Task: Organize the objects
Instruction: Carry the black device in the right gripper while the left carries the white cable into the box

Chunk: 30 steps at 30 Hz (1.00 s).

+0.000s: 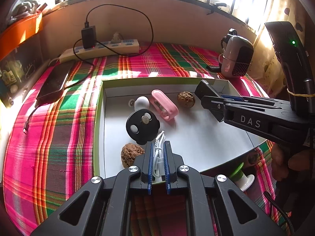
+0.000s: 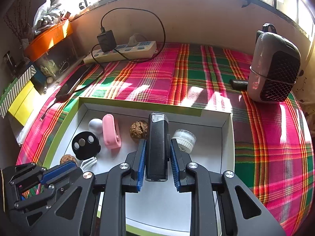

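Right now, from the left wrist view, your left tool (image 1: 158, 157) is closed on a bundled white cable (image 1: 159, 147), holding it just over the near edge of the open white box (image 1: 206, 137) that sits on the plaid-covered counter (image 1: 59, 127). Beyond the cable a black disc (image 1: 143, 126) leans near the box's left wall, a walnut (image 1: 131, 155) lies just beside your left finger, and a white ball (image 1: 142, 102), a pink case (image 1: 165, 105) and a second walnut (image 1: 186, 99) line the far wall; your right tool (image 1: 214, 100) comes in from the right edge, carrying a dark block over the far right corner. A green-and-white knob (image 1: 241, 177) lies outside the box by its near right edge. From the right wrist view, your right tool (image 2: 158, 157) grips a black rectangular device (image 2: 157, 147) upright between its blue pads (image 2: 141, 161), above the middle of the box floor, with a white ribbed jar (image 2: 185, 138) just beside the right finger and the far walnut (image 2: 138, 131) just left of it. You look to be mid-placement with both items. I'd judge the next move calls for lowering the device onto the bare floor nearer the right wall, clear of the jar, and setting the cable down in the near left part without nudging the disc or walnut.
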Each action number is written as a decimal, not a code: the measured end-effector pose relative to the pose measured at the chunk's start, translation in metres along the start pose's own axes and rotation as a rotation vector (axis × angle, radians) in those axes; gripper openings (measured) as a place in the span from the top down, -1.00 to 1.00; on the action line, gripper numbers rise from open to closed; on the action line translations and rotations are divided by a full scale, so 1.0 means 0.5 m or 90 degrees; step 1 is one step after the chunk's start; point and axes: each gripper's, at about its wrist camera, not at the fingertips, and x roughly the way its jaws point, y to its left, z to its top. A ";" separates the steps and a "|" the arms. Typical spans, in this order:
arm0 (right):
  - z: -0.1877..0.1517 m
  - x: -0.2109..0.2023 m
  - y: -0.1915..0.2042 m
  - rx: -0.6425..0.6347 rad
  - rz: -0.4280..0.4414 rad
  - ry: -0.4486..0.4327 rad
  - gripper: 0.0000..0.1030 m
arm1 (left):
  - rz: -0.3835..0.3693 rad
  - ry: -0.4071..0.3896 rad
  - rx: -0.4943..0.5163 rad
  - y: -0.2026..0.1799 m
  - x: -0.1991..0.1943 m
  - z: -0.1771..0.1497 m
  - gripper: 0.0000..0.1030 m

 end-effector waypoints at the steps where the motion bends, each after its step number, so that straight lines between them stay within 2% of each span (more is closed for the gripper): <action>1: 0.001 0.004 -0.003 0.002 -0.001 0.003 0.52 | 0.000 0.001 0.000 0.000 0.000 0.000 0.83; 14: -0.003 0.034 -0.003 0.001 -0.013 0.022 0.52 | -0.001 0.004 0.002 0.000 0.002 -0.002 0.83; 30: 0.001 0.042 -0.006 -0.001 -0.029 0.014 0.52 | 0.007 0.002 0.008 0.000 0.003 -0.002 0.82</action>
